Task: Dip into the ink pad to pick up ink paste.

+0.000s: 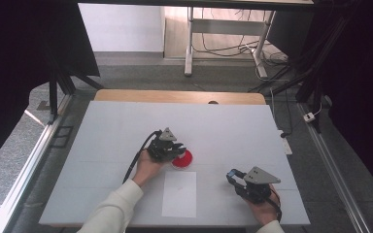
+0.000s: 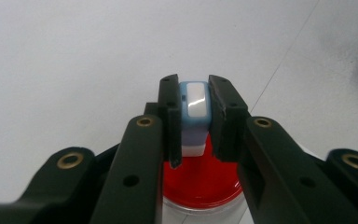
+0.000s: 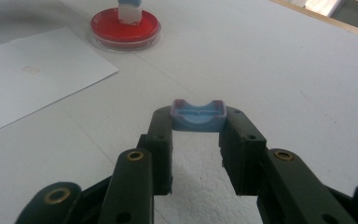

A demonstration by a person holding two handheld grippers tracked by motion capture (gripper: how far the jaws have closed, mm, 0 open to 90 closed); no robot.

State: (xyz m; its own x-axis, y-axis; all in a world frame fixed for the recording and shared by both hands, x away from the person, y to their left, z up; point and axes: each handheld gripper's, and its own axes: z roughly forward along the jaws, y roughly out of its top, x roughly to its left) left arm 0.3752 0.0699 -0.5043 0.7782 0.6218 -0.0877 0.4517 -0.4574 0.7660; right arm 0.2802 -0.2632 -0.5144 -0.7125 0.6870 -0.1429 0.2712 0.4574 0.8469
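Stamp over the red dish

Left gripper (image 1: 177, 148) is squeezed tight on a small light-blue and white plastic block (image 2: 195, 109). It holds the block right over the round, clear dish with red inside (image 2: 205, 186), and the block's bottom sits at the red. Right gripper (image 1: 233, 175) is near the dish. It pinches a small blue plastic cap (image 3: 198, 116) between its tips. A white paper sheet (image 1: 179, 194) lies just beside the dish on the white table (image 1: 116, 131).
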